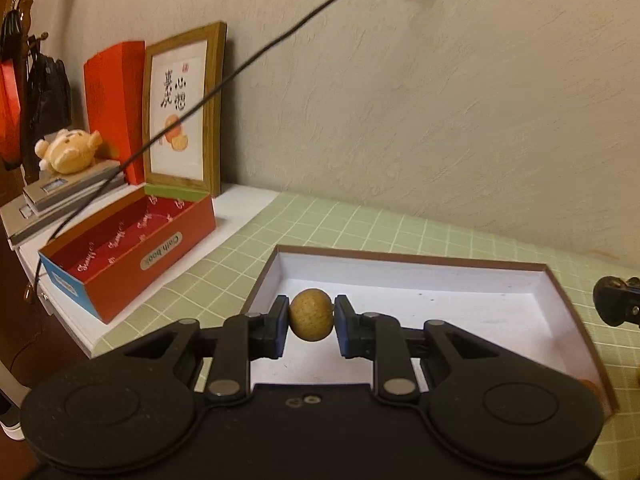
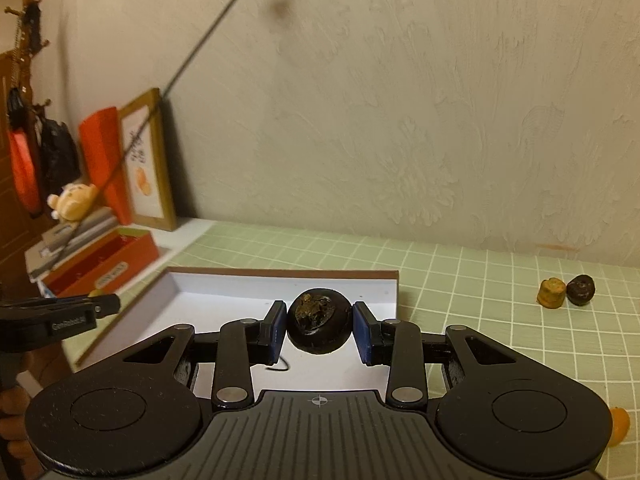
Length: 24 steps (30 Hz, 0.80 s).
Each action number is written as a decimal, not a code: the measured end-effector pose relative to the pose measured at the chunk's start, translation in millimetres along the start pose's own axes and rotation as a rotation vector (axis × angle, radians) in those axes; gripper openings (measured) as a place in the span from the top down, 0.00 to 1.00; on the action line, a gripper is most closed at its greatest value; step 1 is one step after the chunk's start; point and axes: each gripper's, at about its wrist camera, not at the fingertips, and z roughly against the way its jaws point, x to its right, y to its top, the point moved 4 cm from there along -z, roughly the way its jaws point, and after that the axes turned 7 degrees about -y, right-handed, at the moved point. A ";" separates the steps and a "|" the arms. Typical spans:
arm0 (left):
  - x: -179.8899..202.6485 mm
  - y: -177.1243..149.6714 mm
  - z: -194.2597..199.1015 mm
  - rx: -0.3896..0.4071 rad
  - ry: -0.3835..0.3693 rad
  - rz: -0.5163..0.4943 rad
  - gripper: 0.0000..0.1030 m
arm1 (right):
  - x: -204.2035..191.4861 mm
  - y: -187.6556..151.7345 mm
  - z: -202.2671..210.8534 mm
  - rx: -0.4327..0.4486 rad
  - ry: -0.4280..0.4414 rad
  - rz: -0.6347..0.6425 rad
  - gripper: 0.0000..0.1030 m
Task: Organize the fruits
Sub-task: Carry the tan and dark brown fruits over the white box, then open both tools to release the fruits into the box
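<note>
2 grippers: left gripper [image 1: 311, 321] clamps tan speckled fruit [image 1: 311, 314], right gripper [image 2: 319, 327] dark wrinkled fruit [image 2: 319, 321]

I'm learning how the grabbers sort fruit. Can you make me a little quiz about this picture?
1. True or false: the left gripper holds a tan round fruit.
2. What colour is the fruit in the right gripper: A red, B near black, C green?
3. Fill in: both held fruits hang over the white-lined ____.

Key:
1. True; its pads press the fruit's sides.
2. B; it is dark and wrinkly on top.
3. Box; it is shallow with a brown rim, on the green checked mat. Two more small fruits, one tan and one dark, wait on the mat.
</note>
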 end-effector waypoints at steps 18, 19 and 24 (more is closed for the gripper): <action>8.4 18.0 23.0 0.079 0.096 -0.013 0.06 | 25.1 21.5 19.4 0.131 0.006 -0.143 0.00; 9.5 19.1 21.8 0.075 0.091 -0.017 0.06 | 24.8 21.9 22.1 0.131 0.014 -0.139 0.00; 14.3 21.1 24.3 0.081 0.082 -0.010 0.06 | 27.1 21.6 34.9 0.140 0.012 -0.128 0.00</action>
